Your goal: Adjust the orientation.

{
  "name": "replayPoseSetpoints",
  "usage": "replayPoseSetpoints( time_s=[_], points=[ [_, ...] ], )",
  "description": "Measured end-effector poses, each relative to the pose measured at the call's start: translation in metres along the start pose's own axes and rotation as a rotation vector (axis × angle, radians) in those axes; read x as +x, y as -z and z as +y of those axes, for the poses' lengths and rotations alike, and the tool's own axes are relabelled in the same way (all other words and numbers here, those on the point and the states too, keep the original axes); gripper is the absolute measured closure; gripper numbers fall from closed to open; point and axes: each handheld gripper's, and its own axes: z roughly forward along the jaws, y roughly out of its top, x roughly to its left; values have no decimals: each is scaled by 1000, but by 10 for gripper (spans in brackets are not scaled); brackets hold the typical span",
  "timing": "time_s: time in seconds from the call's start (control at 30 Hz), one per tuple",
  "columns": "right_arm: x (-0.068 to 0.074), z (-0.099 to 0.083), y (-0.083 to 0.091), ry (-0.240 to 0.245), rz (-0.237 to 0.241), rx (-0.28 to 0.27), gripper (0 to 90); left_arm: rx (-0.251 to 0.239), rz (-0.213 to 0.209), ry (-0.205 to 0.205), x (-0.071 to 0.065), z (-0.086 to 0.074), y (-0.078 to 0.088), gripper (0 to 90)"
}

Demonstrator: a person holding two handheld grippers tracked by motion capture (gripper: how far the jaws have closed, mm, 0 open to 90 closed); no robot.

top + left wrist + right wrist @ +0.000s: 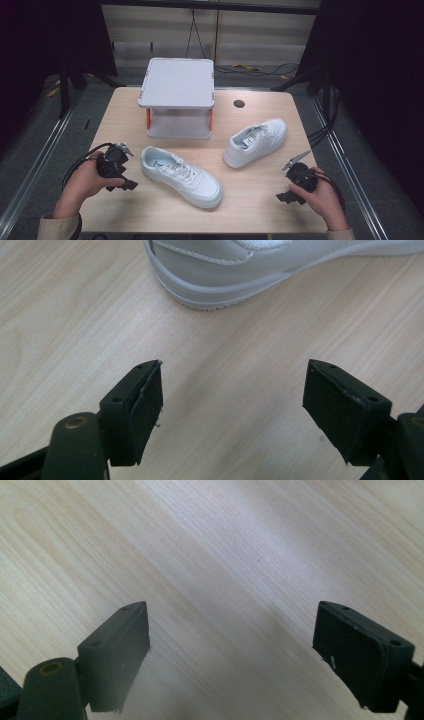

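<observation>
White sneakers [181,176], pale wood-grain table [250,210], black tools [128,184]

In the left gripper view, the near shoe [235,275] is running off the top edge, leaving just part of its sole and side in sight. The printing on the far shoe's insole label [248,142] is coming out too small to read in the high view. Under the white stand [177,82], its top plate is covering the back of the lower shelf. The person's sleeves [59,227] are being cropped by the bottom edge.
</observation>
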Motion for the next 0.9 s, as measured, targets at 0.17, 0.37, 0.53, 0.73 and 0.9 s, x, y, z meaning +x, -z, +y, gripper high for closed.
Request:
replayPoseSetpoints(
  time_s=[0.17,0.37,0.53,0.73,0.9],
  points=[
    [-1,5,-7,13,3,5,146,15,-8,-19,-2,0,-2,243],
    [1,7,-10,26,10,-1,146,-6,10,-63,-7,4,6,242],
    [1,7,-8,33,11,-10,146,-4,-11,-128,-16,14,14,244],
    [2,7,-8,24,13,-8,146,-22,-34,-250,-37,47,34,244],
    [3,8,-10,30,21,-9,146,21,-23,-339,-50,71,33,245]
  ],
)
